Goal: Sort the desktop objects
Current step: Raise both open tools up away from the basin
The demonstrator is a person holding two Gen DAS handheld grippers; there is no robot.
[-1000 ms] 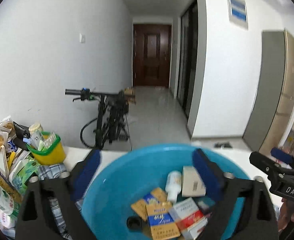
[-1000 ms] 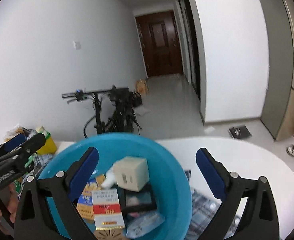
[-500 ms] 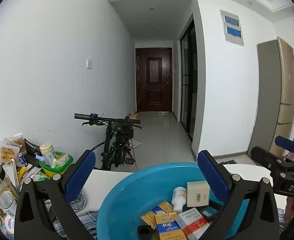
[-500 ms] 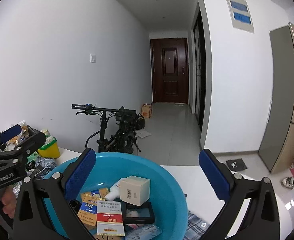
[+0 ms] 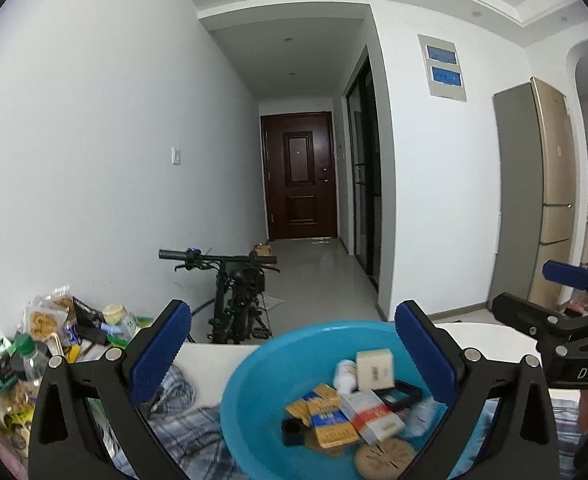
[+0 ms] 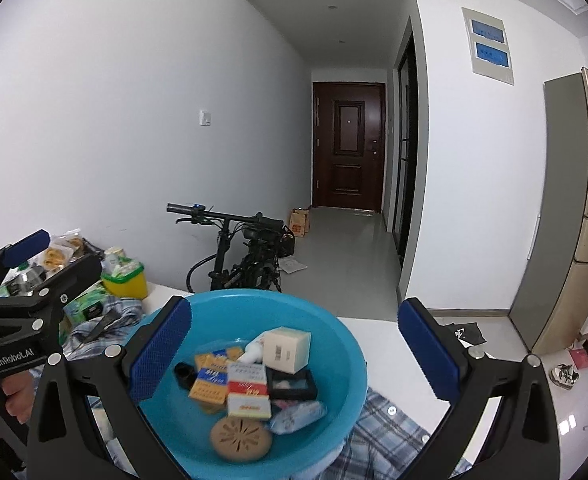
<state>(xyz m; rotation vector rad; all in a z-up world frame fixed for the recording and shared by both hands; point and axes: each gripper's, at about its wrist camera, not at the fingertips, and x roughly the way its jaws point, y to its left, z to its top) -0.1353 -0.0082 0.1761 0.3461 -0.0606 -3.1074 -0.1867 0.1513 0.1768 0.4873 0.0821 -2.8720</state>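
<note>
Both grippers have lifted up and back, so the blue bowl [image 6: 334, 344] sits lower in view; it rests on the checked cloth [image 6: 390, 436] with small boxes [image 6: 249, 388] piled inside, likely gathered there for sorting. The left gripper [image 5: 294, 352] and right gripper [image 6: 296, 350] are spread wide, holding nothing; one handle reads "GenRobot.AI", the other "DAS".

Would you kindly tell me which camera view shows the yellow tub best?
The right wrist view: the yellow tub stands in full sight beside the clutter. In the left wrist view it hides behind the left gripper's finger.
</note>
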